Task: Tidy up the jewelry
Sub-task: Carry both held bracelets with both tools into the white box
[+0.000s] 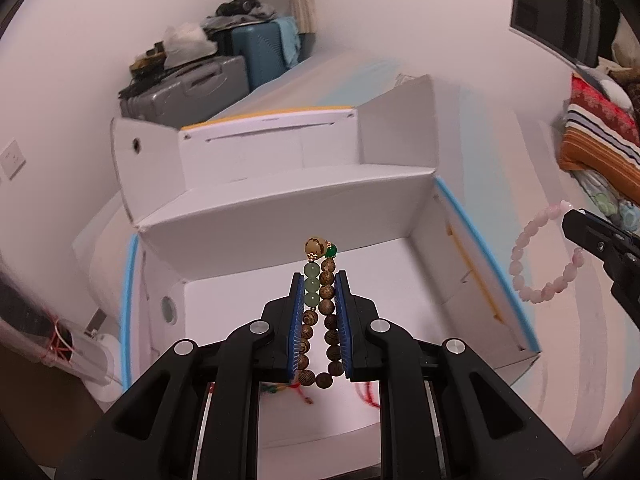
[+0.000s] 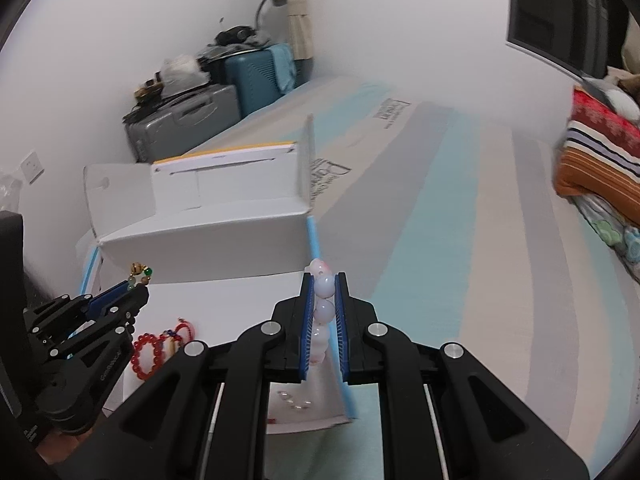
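Note:
My left gripper is shut on a brown wooden bead bracelet with pale green beads and a gold bead, held above the open white box. It also shows in the right wrist view. My right gripper is shut on a pink bead bracelet over the box's right wall. In the left wrist view the pink bracelet hangs from the right gripper to the right of the box. A red bead bracelet and a red cord piece lie on the box floor.
The box sits on a striped mattress, its lid flaps standing up behind. Suitcases stand by the far wall. Folded blankets lie at the right. Small clear pieces lie on the box floor.

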`<move>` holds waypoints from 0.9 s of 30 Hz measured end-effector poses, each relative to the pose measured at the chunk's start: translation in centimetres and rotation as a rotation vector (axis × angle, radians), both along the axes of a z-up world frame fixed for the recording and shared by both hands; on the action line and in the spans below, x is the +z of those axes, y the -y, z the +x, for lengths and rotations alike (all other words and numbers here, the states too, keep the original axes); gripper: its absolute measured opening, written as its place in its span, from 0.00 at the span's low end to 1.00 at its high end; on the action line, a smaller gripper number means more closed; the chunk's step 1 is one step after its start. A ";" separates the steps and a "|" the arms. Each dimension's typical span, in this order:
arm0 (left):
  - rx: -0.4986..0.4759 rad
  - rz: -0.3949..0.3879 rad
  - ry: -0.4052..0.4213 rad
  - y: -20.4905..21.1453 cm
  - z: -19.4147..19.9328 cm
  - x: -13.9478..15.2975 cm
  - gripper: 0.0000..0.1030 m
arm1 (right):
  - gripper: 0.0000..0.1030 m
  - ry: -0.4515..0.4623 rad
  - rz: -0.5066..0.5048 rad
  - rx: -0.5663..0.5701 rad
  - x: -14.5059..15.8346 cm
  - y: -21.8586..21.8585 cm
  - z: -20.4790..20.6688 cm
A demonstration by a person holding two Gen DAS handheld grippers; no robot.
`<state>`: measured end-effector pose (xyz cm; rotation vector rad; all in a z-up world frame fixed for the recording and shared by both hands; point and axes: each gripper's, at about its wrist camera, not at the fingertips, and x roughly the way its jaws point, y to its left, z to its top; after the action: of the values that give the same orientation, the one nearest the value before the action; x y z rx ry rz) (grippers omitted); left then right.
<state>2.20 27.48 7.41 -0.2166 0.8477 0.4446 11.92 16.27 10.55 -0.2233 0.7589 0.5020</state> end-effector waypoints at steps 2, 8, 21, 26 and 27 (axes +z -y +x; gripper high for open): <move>0.011 -0.004 -0.010 -0.7 -0.3 -0.4 0.14 | 0.09 -0.008 -0.006 0.017 -0.6 -1.0 -0.2; 0.043 -0.035 -0.068 -3.0 -0.8 -2.5 0.14 | 0.09 -0.089 -0.035 0.060 -3.8 -3.9 0.3; 0.054 -0.080 -0.181 -4.6 -0.4 -6.7 0.15 | 0.09 -0.202 -0.132 0.073 -9.8 -7.1 1.4; 0.050 -0.083 -0.201 -4.8 -0.2 -7.6 0.15 | 0.09 -0.218 -0.146 0.068 -10.9 -7.2 1.6; 0.050 -0.085 -0.203 -4.8 -0.2 -7.8 0.15 | 0.10 -0.224 -0.145 0.068 -11.1 -7.2 1.6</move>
<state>2.04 32.30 -0.37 -0.2745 1.0634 0.4829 13.55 23.47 -0.54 -0.3318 1.0101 0.5425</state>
